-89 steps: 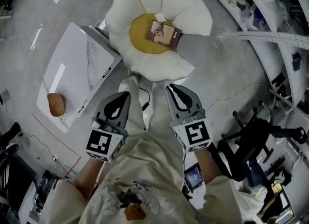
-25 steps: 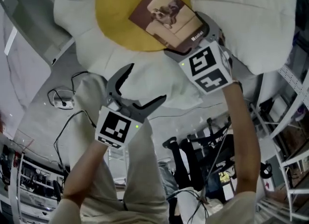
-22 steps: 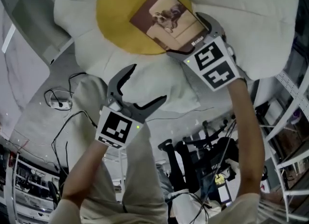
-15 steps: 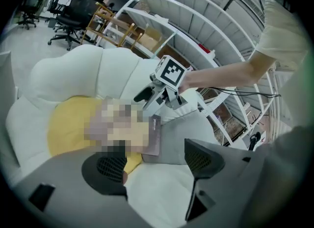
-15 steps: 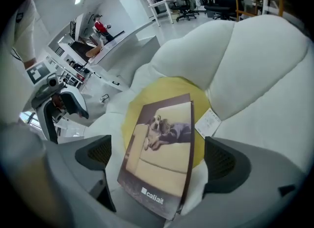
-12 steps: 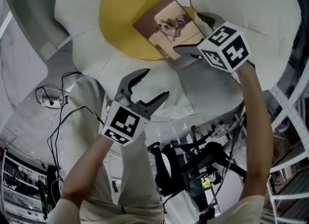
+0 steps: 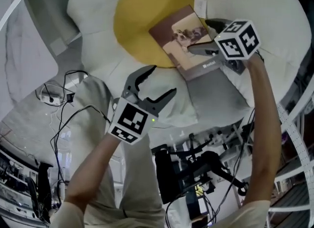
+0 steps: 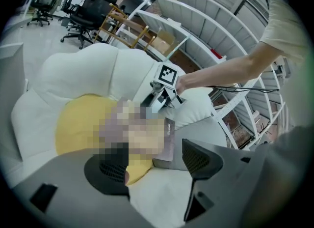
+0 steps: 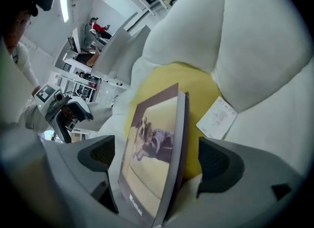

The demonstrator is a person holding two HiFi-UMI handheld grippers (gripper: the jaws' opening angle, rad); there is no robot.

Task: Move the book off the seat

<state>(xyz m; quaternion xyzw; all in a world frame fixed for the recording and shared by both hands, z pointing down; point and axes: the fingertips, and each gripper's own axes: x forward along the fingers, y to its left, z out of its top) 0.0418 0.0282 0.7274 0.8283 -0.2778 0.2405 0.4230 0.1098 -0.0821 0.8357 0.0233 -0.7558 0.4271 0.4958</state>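
Note:
The book [image 7: 185,39], its cover showing a dog, lies on the yellow centre [image 7: 142,15] of a white flower-shaped seat cushion [image 7: 98,40]. My right gripper [image 7: 201,36] straddles the book's right edge, jaws wide apart. In the right gripper view the book [image 9: 157,158] stands tilted between the pads [image 9: 221,165], with a gap on the right side. My left gripper [image 7: 162,80] hovers over the cushion's near petal, below the book. Its jaws are closing with nothing between them. In the left gripper view it [image 8: 154,165] points at the book's grey edge [image 8: 168,143].
A white label [image 7: 200,16] lies on the yellow centre beside the book. Cables [image 7: 59,94] trail on the floor at left. A black chair base [image 7: 196,168] stands below the cushion. White shelving [image 8: 196,20] and office chairs [image 8: 88,13] stand behind the seat.
My right gripper has turned and come around the book's right edge, and the book has tipped up on that side. The left gripper has drifted up and right, its jaws a little narrower.

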